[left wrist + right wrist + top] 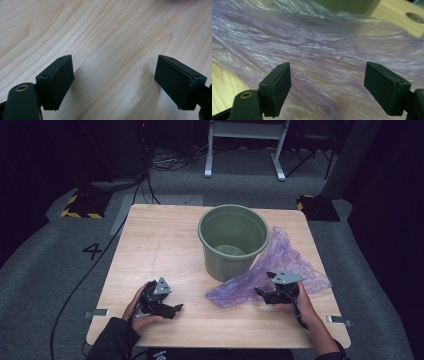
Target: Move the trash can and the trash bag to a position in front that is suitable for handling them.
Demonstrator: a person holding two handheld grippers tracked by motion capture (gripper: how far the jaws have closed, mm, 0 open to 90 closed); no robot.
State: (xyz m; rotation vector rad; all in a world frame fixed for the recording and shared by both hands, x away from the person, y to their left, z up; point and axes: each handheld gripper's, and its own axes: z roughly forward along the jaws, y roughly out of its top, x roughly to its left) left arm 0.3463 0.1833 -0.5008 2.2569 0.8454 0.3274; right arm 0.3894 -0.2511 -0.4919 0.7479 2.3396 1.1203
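Note:
A thin purple plastic bag [272, 267] lies crumpled on the wooden table [160, 245], spread against the right side of a green bucket [232, 240] that stands upright. My right gripper [265, 286] hovers over the bag's near edge, jaws wide apart; the right gripper view has the bag [317, 50] stretched below and between the black fingers [278, 88] with neither pad pressing it. My left gripper [175, 309] rests low near the table's front left, open, with bare wood [112, 50] between its fingers [60, 82].
The bucket looks empty inside. A metal bracket [97, 313] sits at the table's left front edge and another bracket [340, 321] at the right. A black cable [95, 265] runs along the grey floor on the left.

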